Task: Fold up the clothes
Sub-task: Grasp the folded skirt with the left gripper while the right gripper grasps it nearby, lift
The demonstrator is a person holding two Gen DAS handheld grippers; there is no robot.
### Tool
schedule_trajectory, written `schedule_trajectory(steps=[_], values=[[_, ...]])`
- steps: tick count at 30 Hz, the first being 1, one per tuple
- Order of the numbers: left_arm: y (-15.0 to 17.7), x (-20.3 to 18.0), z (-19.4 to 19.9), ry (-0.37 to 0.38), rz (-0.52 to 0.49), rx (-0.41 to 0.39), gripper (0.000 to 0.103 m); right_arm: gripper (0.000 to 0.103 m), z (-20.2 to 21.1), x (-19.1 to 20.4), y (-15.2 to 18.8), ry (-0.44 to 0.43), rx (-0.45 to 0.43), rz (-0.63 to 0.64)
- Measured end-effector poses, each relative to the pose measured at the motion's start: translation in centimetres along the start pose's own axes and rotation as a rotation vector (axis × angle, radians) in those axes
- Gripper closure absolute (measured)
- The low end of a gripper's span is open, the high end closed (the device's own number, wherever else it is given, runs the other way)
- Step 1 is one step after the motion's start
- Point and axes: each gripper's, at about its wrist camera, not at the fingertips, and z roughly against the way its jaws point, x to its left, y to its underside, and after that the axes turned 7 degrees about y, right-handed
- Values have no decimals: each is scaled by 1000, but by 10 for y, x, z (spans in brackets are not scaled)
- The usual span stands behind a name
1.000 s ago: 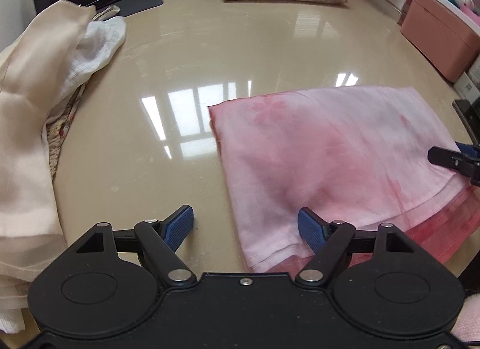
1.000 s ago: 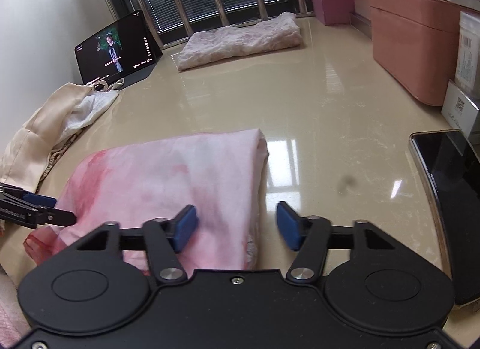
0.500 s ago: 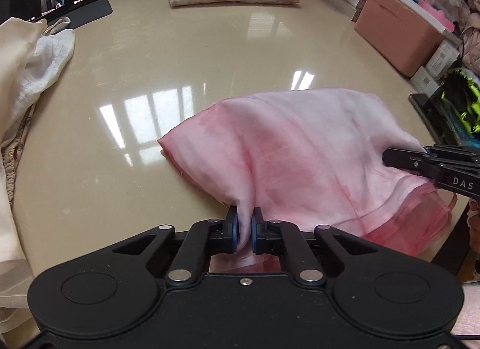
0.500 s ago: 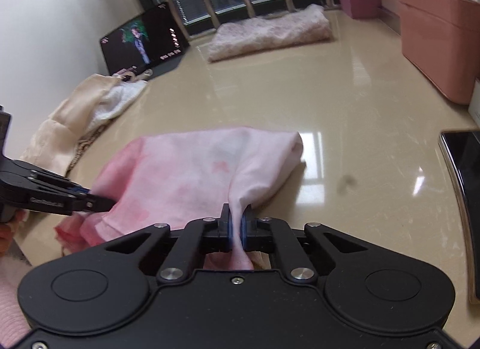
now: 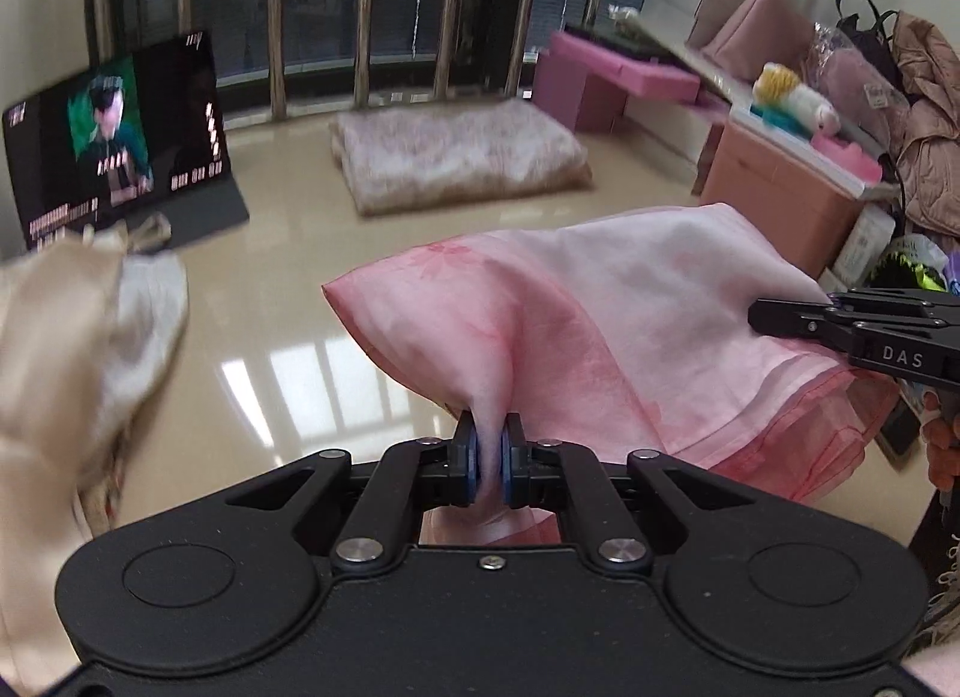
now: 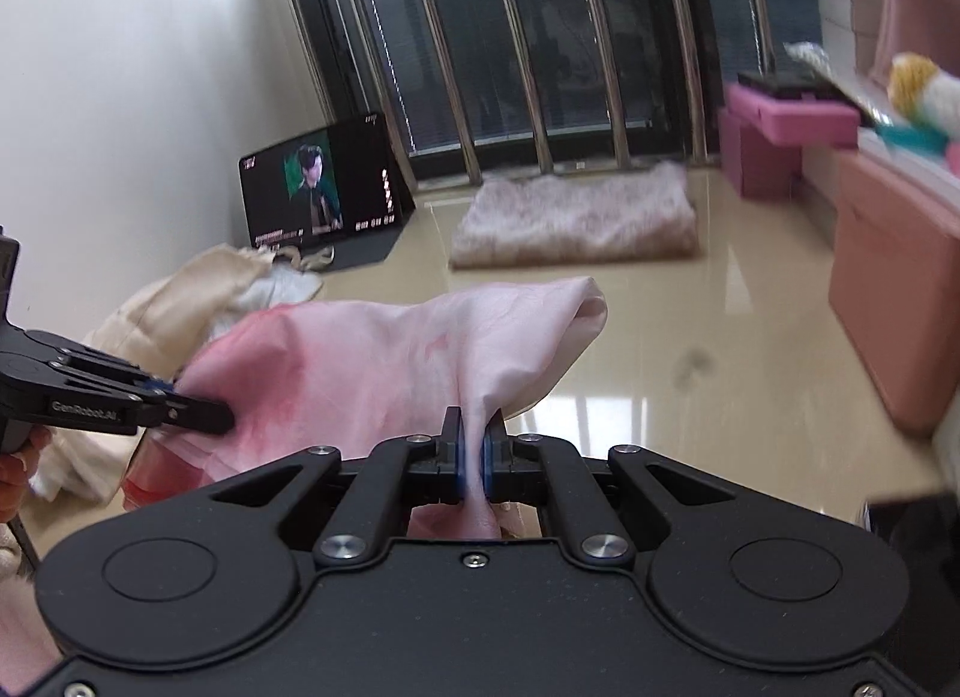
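Left claw (image 5: 489,460), right claw (image 6: 474,457), both clamping pink cloth (image 5: 600,325)

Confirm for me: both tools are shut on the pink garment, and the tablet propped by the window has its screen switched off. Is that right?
Not quite. Both the left tool and the right tool are shut on the pink garment, but the tablet by the window is on: the right wrist view shows a person in dark clothes on a green background on its screen.

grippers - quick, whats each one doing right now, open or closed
Left gripper: closed, pinching the pink cloth.
Right gripper: closed, pinching the same pink cloth at its other near corner.
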Motion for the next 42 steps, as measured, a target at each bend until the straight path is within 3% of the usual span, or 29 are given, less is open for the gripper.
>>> schedule_trajectory(steps=[7,15,22,31,42], values=[[-66,8,-19,-42,-74,-107,96,98,-32,-16,-60,41,-102,52],[-137,9,-78,-151,-130,-187,96,98,-95,-43,-121,115,-161,90],[-184,31,-140,-223,-100,-206,96,98,-170,-62,-173,199,-140,108],[-218,57,-201,-250,-37,-150,96,98,-234,-82,-206,254,-100,58],[-224,75,-253,-329,8,-24,95,97,-289,-90,-198,296,10,19]])
